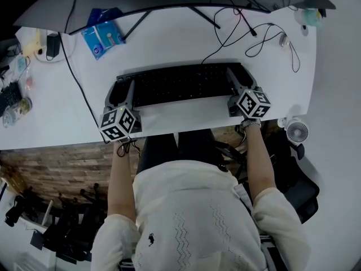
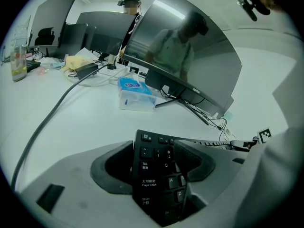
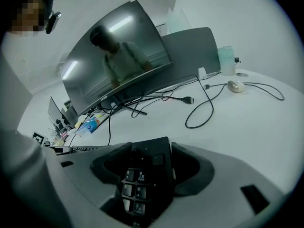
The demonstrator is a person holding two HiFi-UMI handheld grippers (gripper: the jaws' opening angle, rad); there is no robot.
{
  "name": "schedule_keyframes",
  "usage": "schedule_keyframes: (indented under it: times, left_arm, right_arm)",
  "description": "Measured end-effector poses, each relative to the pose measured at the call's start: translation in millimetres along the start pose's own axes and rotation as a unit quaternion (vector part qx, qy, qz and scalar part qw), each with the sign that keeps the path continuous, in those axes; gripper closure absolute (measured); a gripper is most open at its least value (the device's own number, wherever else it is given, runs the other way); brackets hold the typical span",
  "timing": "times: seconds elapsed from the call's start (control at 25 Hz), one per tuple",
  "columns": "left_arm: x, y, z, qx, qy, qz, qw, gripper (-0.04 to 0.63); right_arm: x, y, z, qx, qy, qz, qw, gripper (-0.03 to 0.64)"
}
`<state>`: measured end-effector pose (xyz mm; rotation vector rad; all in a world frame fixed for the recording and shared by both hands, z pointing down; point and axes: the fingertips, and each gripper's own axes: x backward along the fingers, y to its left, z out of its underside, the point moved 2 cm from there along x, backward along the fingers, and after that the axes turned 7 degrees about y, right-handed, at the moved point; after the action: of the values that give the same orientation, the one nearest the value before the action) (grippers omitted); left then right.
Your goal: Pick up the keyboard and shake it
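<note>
The white desk (image 1: 169,38) runs wide in front of me, with the curved monitor (image 3: 118,65) standing at its far side. The black keyboard (image 1: 180,83) lies crosswise between the monitor and my body. I take it by its two short ends so that its long body hangs balanced between my hands and cannot swing when I shake it.

My left gripper (image 2: 161,175) is clamped on the end with the Tab, Caps Lock and Shift keys, one jaw above and one below. That end sits deep between the jaws, not just at their tips. My right gripper (image 3: 147,175) is clenched the same way on the number-pad end, so both grips look firm.

I judge the lift is only starting, and I cannot tell whether the keyboard is clear of the desk. A blue tissue pack (image 1: 102,37) and a loose black cable (image 1: 237,33) lie well apart from it.
</note>
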<state>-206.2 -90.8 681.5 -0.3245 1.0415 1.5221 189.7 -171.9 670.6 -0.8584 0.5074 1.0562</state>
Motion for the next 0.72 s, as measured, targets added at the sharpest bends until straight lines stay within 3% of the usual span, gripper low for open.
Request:
schedule_keyframes:
  times: [0.72]
  left_arm:
    - [9.5,2.9,-4.8,-0.009,-0.028,-0.029,0.9992,0.337]
  right_arm:
    - [3.0,7.6,6.0,0.010,-0.020,0.018,1.000,0.350]
